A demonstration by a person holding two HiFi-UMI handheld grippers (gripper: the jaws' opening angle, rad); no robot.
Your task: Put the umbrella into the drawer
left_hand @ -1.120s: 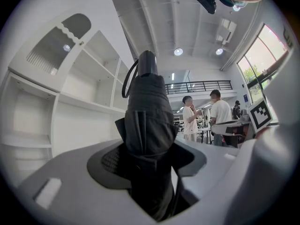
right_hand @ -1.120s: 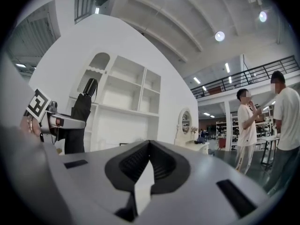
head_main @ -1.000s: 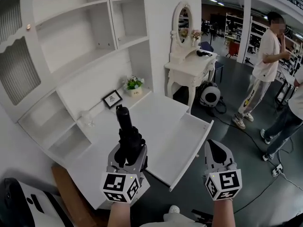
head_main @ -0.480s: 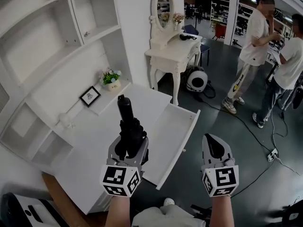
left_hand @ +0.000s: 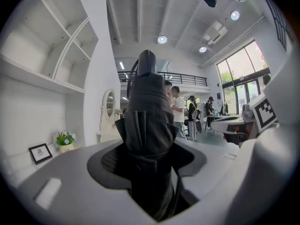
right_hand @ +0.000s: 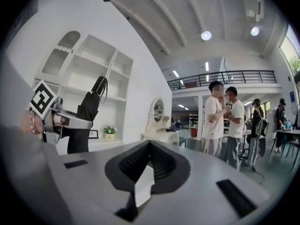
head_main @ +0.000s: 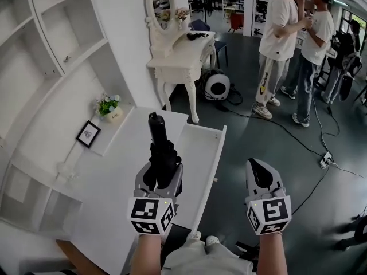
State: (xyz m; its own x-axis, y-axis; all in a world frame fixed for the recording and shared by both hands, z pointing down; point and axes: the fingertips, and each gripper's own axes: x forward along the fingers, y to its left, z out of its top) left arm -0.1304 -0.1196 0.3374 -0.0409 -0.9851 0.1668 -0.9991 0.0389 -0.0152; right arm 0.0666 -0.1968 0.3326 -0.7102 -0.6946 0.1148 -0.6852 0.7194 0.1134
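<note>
While the white drawer (head_main: 202,159) stands pulled out, the left gripper (head_main: 162,175) clamps the folded black umbrella (head_main: 160,150) just left of it, above the desk (head_main: 112,171). To the right, the right gripper's (head_main: 259,168) jaws are together. Two people (head_main: 278,39) stand far right.

Bright even indoor light, round ceiling lamps (right_hand: 206,35) glaring, fisheye-bent dark-cornered gripper views, head view sharp

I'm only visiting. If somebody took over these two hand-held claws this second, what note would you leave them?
Left gripper: shut on the folded black umbrella, held in the air by the drawer's left edge.
Right gripper: shut, empty, off to the drawer's right over the floor.
Drawer: pulled open from the white desk.
Done: umbrella in hand, drawer open.
Left: lower the umbrella into the drawer and let go.
</note>
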